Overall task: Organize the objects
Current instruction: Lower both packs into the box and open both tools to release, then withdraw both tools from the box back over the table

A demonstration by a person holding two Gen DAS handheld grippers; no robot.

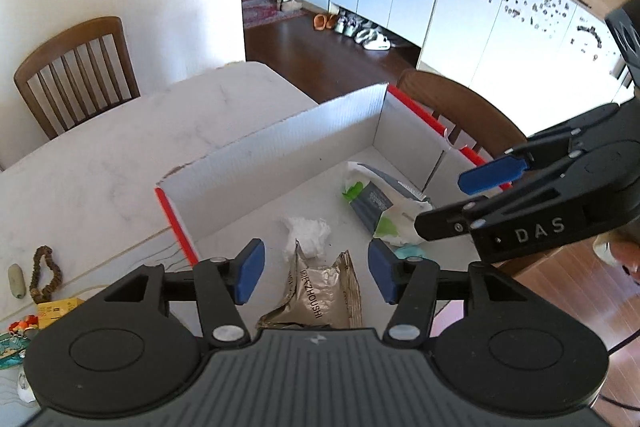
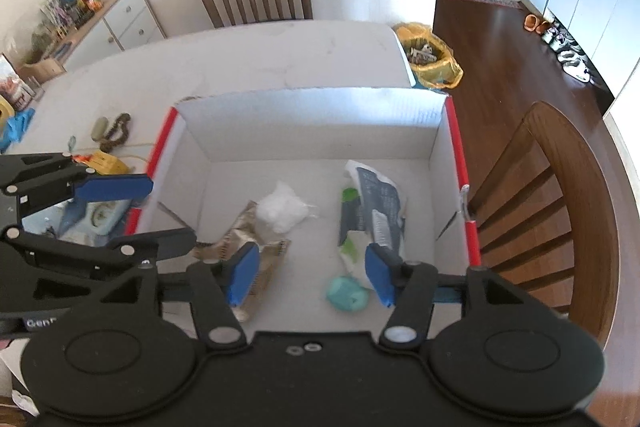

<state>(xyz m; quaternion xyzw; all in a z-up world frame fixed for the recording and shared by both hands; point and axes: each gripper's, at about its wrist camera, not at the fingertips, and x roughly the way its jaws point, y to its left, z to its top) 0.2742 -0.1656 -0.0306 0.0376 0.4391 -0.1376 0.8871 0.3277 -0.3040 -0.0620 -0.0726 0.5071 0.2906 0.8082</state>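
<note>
Left hand-held gripper (image 1: 316,273) parted, empty, right hand-held gripper (image 2: 312,275) likewise

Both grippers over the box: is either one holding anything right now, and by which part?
Nothing is held. The left gripper and right gripper both hang open above the cardboard box, with the gold packet and other items lying loose on its floor.

The left gripper (image 1: 316,271) points steeply down, jaws parted and empty. The right gripper (image 2: 310,269) sits beside it at three o'clock, likewise tilted, parted, empty.
</note>
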